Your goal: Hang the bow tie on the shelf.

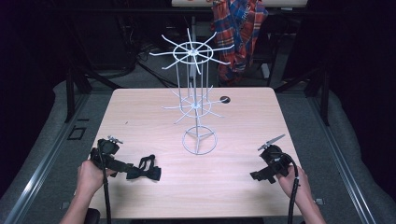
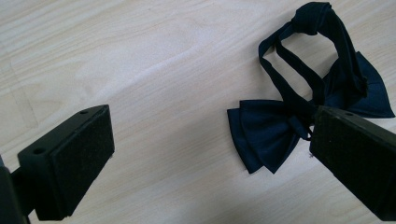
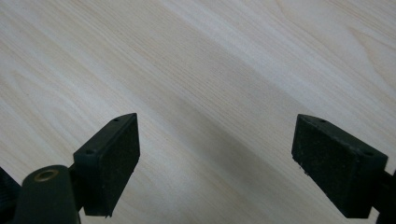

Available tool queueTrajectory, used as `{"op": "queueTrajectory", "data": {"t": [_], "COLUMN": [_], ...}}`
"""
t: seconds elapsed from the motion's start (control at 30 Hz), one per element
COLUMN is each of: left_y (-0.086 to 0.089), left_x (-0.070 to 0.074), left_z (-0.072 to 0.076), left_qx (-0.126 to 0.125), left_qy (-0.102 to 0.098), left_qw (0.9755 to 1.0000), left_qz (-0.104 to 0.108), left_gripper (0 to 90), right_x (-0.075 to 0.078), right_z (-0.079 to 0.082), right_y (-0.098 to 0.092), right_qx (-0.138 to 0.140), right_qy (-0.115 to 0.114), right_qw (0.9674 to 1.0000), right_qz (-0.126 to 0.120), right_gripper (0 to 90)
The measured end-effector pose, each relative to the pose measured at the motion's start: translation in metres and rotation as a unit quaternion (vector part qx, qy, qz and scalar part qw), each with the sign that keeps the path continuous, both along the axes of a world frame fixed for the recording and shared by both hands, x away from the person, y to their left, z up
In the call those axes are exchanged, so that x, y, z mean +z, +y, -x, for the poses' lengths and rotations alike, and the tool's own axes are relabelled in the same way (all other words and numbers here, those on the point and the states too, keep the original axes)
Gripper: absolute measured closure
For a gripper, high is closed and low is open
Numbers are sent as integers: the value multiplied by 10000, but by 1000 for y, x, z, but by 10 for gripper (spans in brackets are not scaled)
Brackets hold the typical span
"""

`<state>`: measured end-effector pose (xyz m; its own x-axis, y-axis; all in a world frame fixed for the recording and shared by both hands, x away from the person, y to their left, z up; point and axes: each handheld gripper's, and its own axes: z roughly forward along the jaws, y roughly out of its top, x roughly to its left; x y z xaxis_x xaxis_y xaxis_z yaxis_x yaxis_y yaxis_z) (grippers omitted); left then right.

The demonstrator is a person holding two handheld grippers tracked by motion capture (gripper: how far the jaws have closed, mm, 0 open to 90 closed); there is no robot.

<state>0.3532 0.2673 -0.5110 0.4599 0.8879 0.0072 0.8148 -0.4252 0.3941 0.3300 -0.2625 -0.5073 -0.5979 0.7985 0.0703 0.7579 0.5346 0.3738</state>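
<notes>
A dark navy bow tie [image 1: 145, 171] [image 2: 299, 116] with its looped strap lies flat on the light wood table [image 1: 233, 121] near the front left. My left gripper [image 1: 126, 168] [image 2: 210, 163] rests right beside it, open, and its right jaw overlaps the tie's edge in the left gripper view. A white wire display rack [image 1: 195, 100] with radiating hooks on two tiers stands at the table's middle. My right gripper [image 1: 261, 176] [image 3: 215, 163] is open over bare wood at the front right, nothing between its jaws.
A small dark grommet hole [image 1: 225, 99] sits in the table behind the rack. A plaid shirt [image 1: 238, 28] hangs on a chair beyond the far edge. Black frame legs stand at both sides of the table.
</notes>
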Motion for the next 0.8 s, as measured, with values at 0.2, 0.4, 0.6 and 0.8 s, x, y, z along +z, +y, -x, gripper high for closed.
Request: {"op": "queueTrajectory", "data": {"t": [0.2,0.4,0.6,0.8], "left_y": [0,0,-1,-4], "left_x": [0,2,4,4], "left_z": [0,0,0,-1], "left_qx": [-1,2,-33,-61], "left_qy": [-61,-77,-134,-147], "left_qw": [10000,10000,9999,9999], "left_qz": [-20,-8,16,58], "left_gripper": [0,1,1,1], "right_x": [0,0,0,0], "right_z": [0,0,0,1], "right_y": [0,1,0,-1], "right_qx": [3,-3,0,12], "right_qy": [4,15,30,37], "right_qw": [10000,10000,10000,10000], "right_qz": [-8,-49,-34,-15], "right_gripper": [150,150,150,150]}}
